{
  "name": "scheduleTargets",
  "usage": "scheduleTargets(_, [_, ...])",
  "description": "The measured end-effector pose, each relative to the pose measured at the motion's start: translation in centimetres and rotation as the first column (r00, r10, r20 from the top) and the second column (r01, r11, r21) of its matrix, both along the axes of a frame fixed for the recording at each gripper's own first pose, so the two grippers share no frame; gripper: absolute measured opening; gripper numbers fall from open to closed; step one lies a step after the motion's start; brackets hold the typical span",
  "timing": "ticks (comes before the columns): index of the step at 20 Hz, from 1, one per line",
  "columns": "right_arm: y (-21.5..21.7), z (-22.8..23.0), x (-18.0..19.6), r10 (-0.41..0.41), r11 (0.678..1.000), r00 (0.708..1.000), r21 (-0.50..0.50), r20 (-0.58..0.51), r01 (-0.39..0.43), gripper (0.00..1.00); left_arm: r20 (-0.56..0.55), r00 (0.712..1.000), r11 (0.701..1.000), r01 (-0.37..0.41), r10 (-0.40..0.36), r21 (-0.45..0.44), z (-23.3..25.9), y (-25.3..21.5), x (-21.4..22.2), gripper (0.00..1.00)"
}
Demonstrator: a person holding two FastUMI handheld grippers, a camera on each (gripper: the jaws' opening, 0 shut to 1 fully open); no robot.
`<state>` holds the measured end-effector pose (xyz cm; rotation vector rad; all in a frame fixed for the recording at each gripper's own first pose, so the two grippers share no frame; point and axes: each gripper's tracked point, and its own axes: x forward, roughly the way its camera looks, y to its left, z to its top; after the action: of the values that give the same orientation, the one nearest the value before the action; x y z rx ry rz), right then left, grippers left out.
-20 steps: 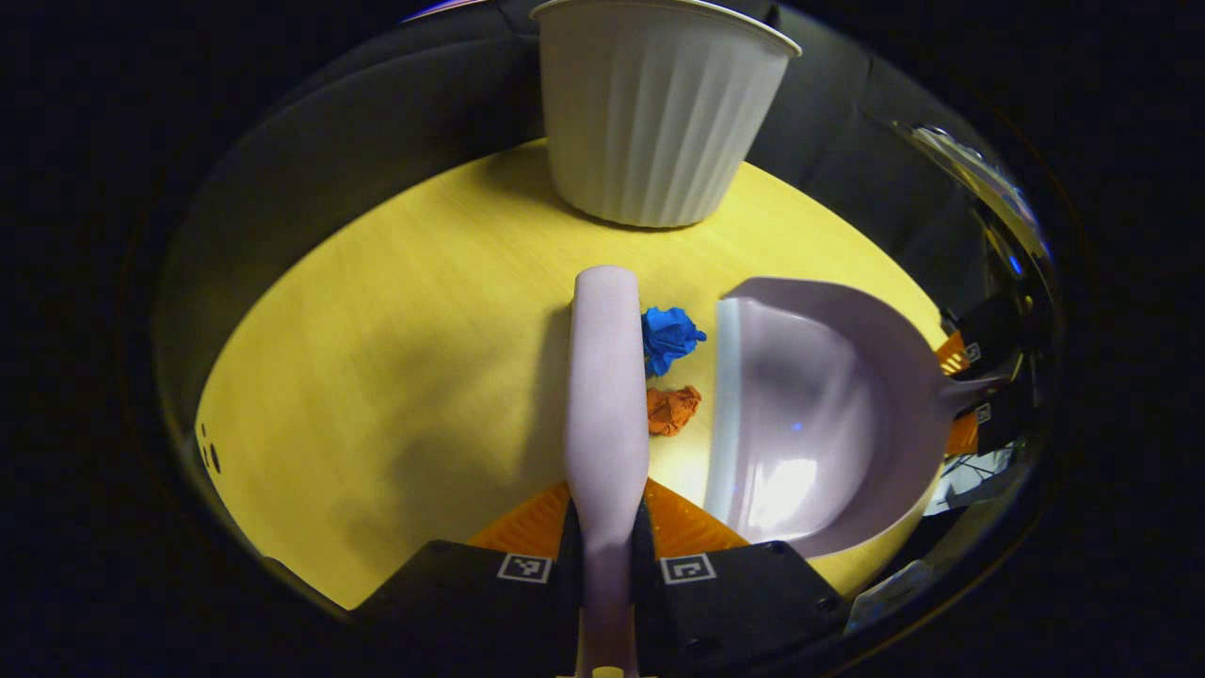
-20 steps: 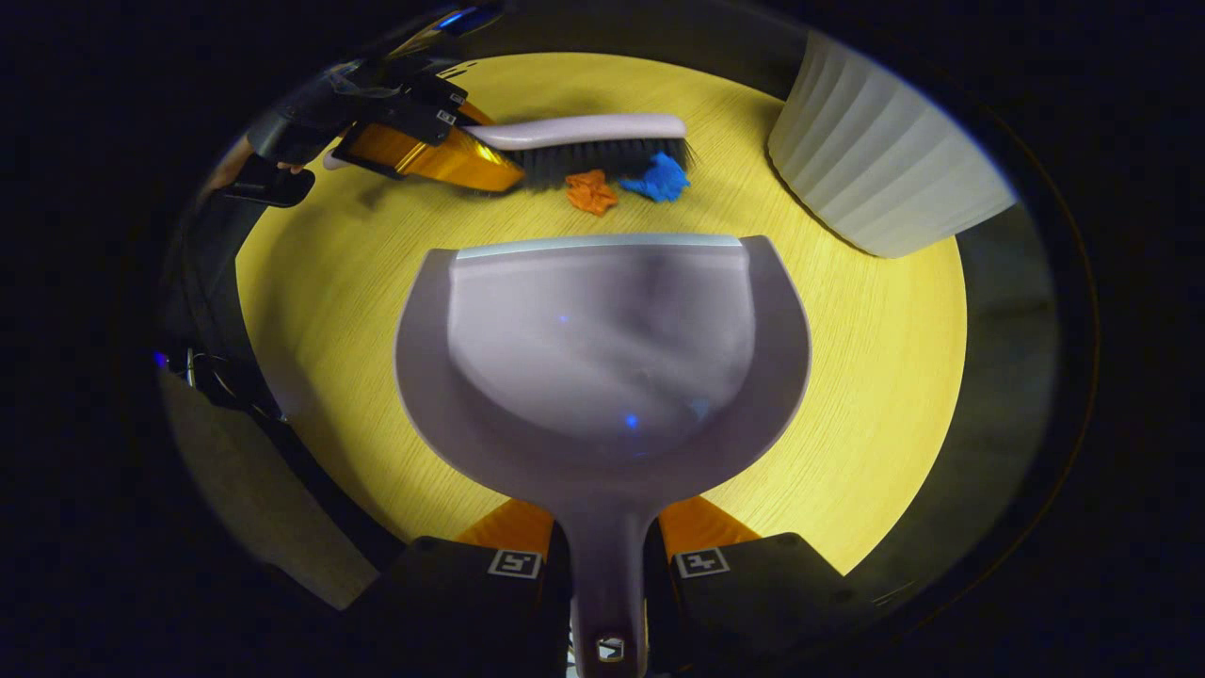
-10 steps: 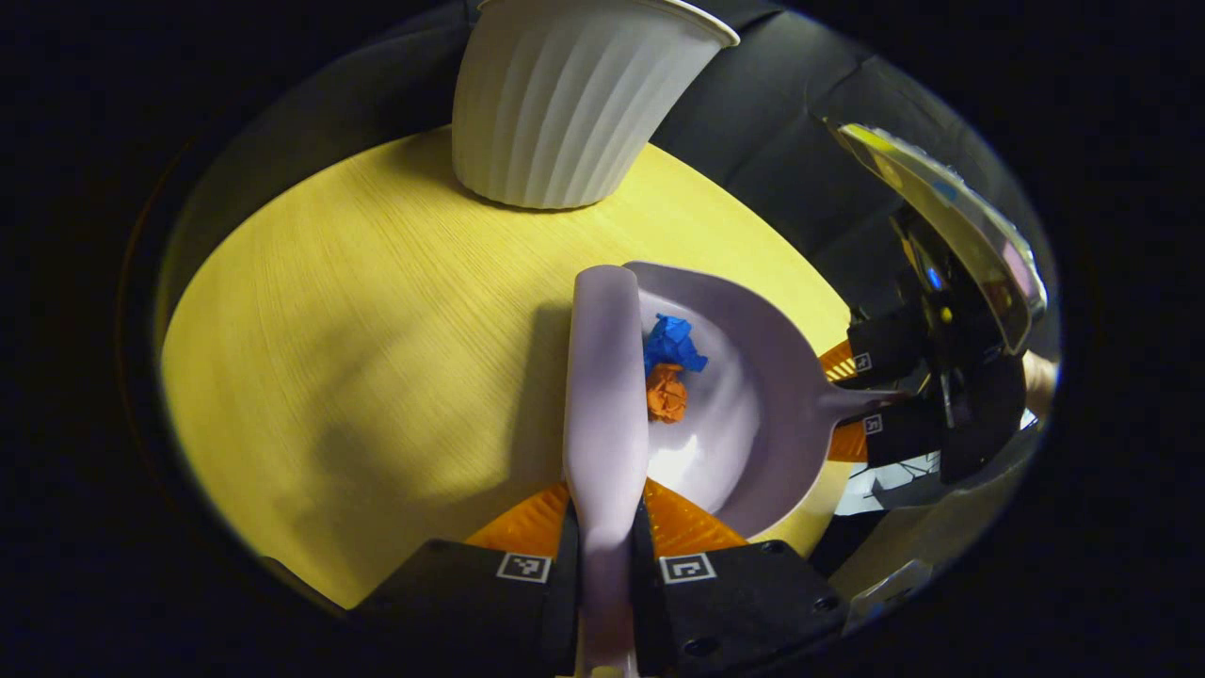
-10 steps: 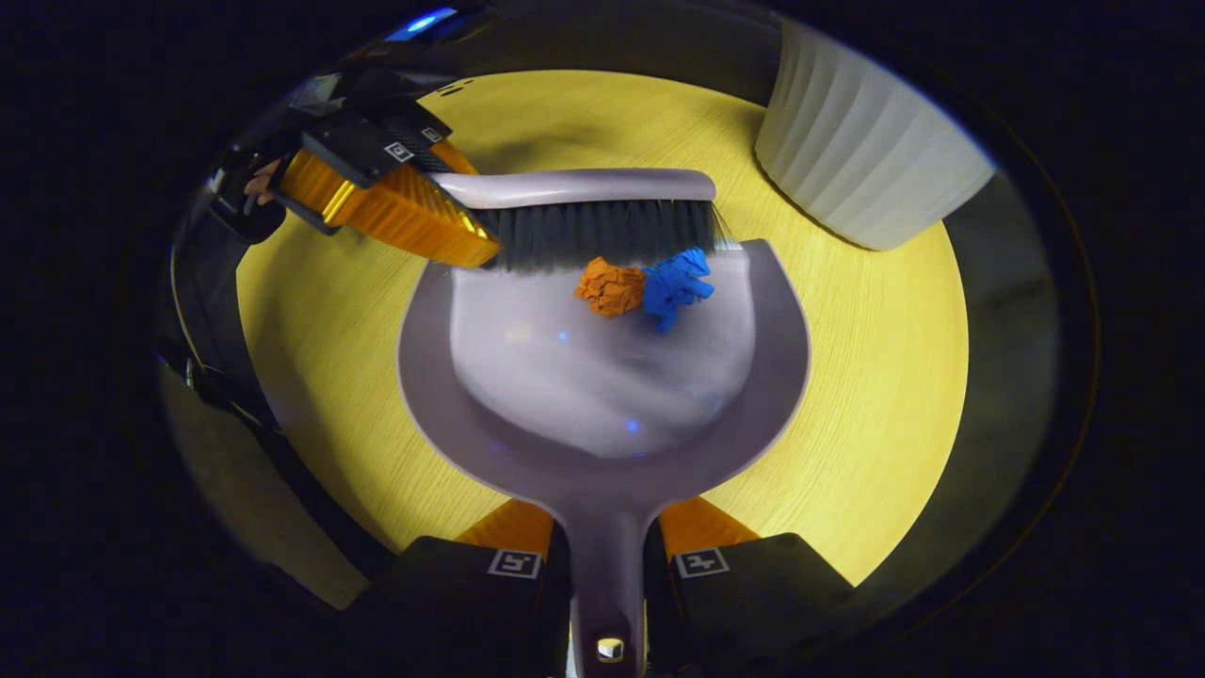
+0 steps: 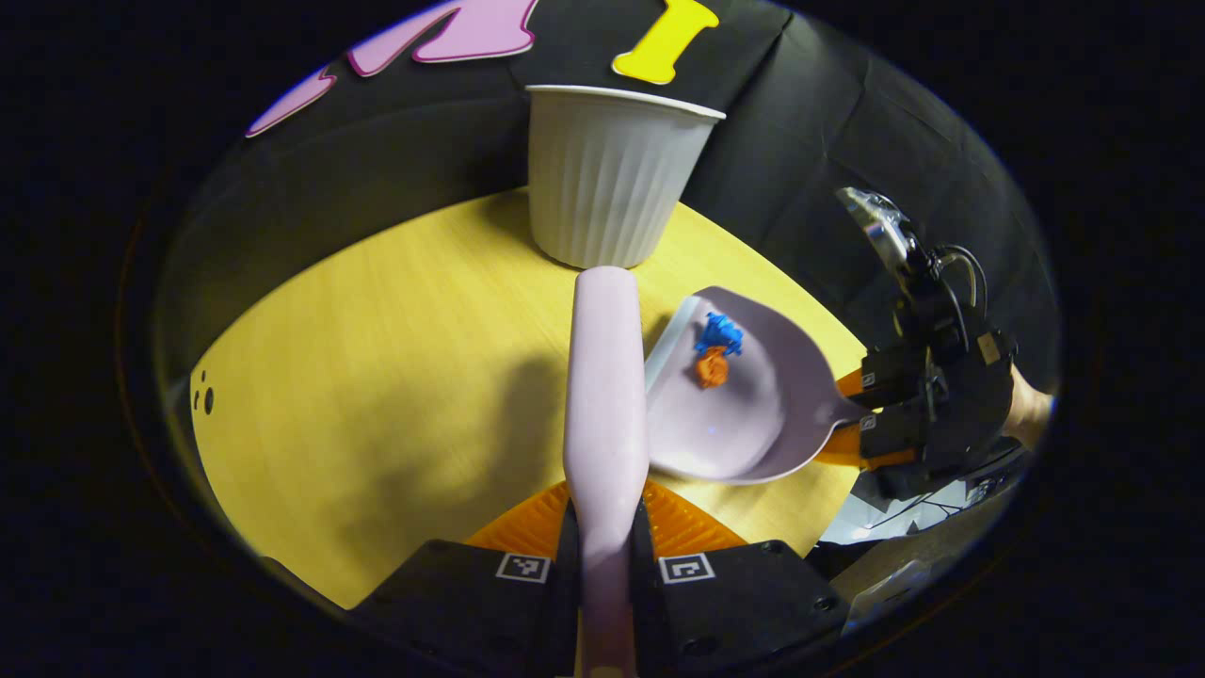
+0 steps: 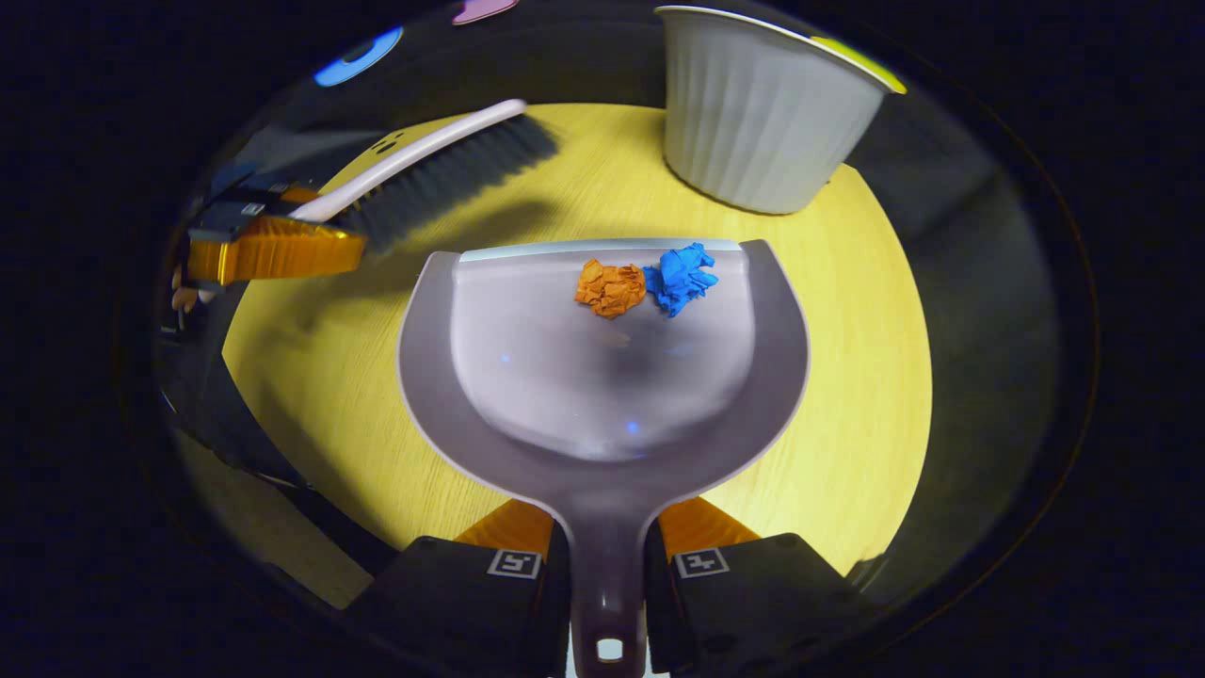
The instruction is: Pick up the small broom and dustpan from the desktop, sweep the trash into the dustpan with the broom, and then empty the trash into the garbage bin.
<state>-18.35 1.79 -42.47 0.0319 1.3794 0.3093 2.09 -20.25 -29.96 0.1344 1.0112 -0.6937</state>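
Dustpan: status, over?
Right hand-held gripper shut on dustpan handle; left hand-held gripper shut on broom. Orange wad and blue wad in pan near lip. Bin ahead, path open.

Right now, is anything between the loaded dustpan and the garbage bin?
Nothing visible. Bare tabletop lies between the dustpan and the white bin. The broom is raised off to the side, in the left gripper.
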Motion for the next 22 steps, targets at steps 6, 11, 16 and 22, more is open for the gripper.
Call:
scheduleTargets(6, [-6.4,7.2,2.5,-0.101,0.992,0.995,-0.069,0.024,0.102,0.37,-0.006,0.996,0.993,-0.088,0.088,0.078,-1.2,7.3,-2.4,0.28])
scheduleTargets(11, [-9.7,12.9,6.9,-0.170,0.982,0.983,-0.074,0.068,0.175,0.36,-0.041,0.991,0.989,-0.124,0.127,0.082,-3.3,9.9,-4.8,0.28])
scheduleTargets(16, [-12.7,15.7,11.6,-0.210,0.968,0.972,-0.117,0.103,0.222,0.36,-0.073,0.986,0.988,-0.145,0.149,0.059,-4.2,11.0,-6.8,0.28])
scheduleTargets(22, [-16.2,16.8,17.4,-0.138,0.953,0.986,-0.259,0.097,0.159,0.37,-0.080,0.982,0.985,-0.166,0.168,0.040,-4.6,12.5,-7.2,0.28])
